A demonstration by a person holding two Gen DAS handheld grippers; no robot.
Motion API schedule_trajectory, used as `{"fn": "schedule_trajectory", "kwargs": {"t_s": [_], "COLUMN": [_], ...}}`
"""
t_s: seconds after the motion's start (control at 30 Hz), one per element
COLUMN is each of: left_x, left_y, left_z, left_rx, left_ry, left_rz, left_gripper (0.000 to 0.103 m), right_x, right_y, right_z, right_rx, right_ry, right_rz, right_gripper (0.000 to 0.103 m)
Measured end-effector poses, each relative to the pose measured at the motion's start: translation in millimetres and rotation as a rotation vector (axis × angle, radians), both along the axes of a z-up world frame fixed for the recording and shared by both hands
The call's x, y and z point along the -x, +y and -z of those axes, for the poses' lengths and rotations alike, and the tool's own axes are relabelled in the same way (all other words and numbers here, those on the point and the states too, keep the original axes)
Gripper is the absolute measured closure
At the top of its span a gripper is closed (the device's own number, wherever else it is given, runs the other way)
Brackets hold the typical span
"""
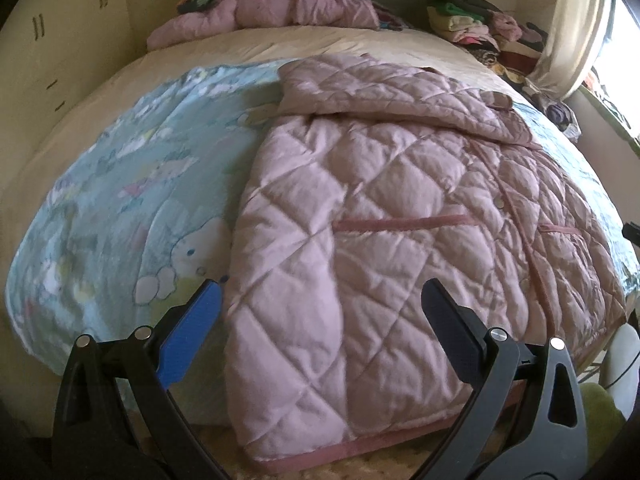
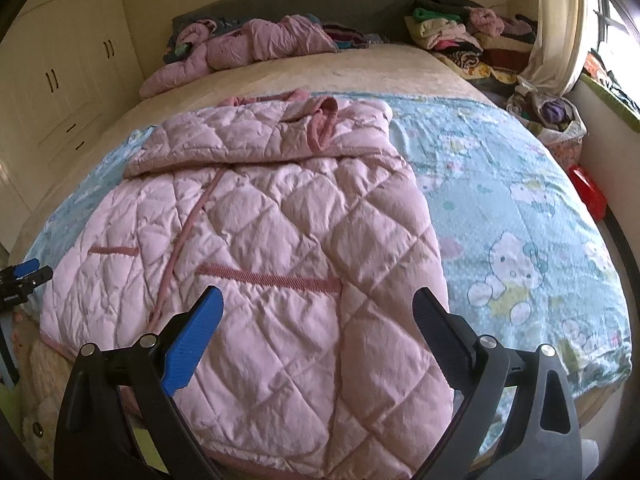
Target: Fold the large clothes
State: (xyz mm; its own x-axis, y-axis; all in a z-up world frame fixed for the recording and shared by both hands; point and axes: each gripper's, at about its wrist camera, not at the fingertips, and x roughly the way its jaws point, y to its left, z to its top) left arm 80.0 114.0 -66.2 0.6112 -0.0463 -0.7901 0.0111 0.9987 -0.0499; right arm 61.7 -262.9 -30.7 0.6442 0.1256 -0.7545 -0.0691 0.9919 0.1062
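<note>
A pink quilted jacket lies flat on a light blue cartoon-print blanket on the bed, with a sleeve folded across its top. Its hem hangs over the bed's near edge. My left gripper is open and empty, above the jacket's lower left part. In the right wrist view the same jacket fills the middle, and my right gripper is open and empty above its lower right part. The left gripper's tip shows in the right wrist view at the far left.
A second pink jacket lies crumpled near the grey headboard. A pile of folded clothes sits at the back right corner. Cream wardrobes stand left. A curtain, a clothes bag and a red object stand right.
</note>
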Motion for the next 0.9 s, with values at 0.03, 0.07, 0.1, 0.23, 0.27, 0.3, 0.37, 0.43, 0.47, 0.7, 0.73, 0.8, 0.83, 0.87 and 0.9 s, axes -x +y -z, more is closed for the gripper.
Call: {"fn": "schedule_trajectory", "kwargs": {"t_s": [0.03,0.07,0.1,0.23,0.27,0.3,0.37,0.43,0.47,0.7,0.73,0.8,0.83,0.87,0.9], "left_x": [0.9,2.3,2.9,7.2,7.7,8.3,9.7,9.6,9.5,6.3,6.1,6.3,6.1,6.6,5.8], "left_y": [2.9,8.8,11.9,26.8,28.7,31.0,35.2,38.2,38.7,33.2,33.2,32.7,32.0,31.5,31.0], "left_z": [1.5,4.3,6.4,22.6,26.8,32.5,41.8,49.3,51.8,60.0,60.7,61.8,62.1,62.5,63.0], "left_rx": [0.002,0.004,0.006,0.047,0.051,0.052,0.054,0.065,0.07,0.094,0.098,0.111,0.114,0.12,0.126], "left_ry": [0.006,0.018,0.026,0.085,0.1,0.119,0.144,0.166,0.172,0.189,0.188,0.188,0.188,0.186,0.186], "left_rz": [-0.008,-0.02,-0.024,-0.033,-0.036,-0.04,-0.052,-0.056,-0.057,-0.042,-0.041,-0.037,-0.035,-0.031,-0.028], "left_gripper": [0.009,0.009,0.009,0.009,0.009,0.009,0.009,0.009,0.009,0.009,0.009,0.009,0.009,0.009,0.009], "right_x": [0.9,1.9,2.5,3.7,4.1,4.7,6.1,7.1,7.7,16.5,17.5,19.8,20.9,21.9,23.0], "right_y": [-0.9,-1.6,-1.8,-3.4,-4.0,-4.7,-7.1,-9.4,-10.1,-24.2,-25.7,-28.4,-29.5,-29.9,-31.4], "right_z": [2.4,5.1,6.8,14.8,16.4,17.4,20.2,21.5,21.9,29.5,30.7,32.2,32.6,32.9,33.6], "right_rx": [0.002,0.005,0.006,0.002,-0.001,-0.004,-0.008,-0.007,-0.006,0.007,0.008,0.013,0.016,0.018,0.02], "right_ry": [0.007,0.014,0.018,0.039,0.043,0.045,0.053,0.06,0.063,0.089,0.093,0.101,0.104,0.105,0.11], "right_rz": [0.002,0.002,0.002,0.003,0.003,0.004,0.01,0.014,0.016,0.041,0.042,0.043,0.044,0.044,0.044], "right_gripper": [0.008,0.008,0.008,0.008,0.008,0.008,0.008,0.008,0.008,0.008,0.008,0.008,0.008,0.008,0.008]}}
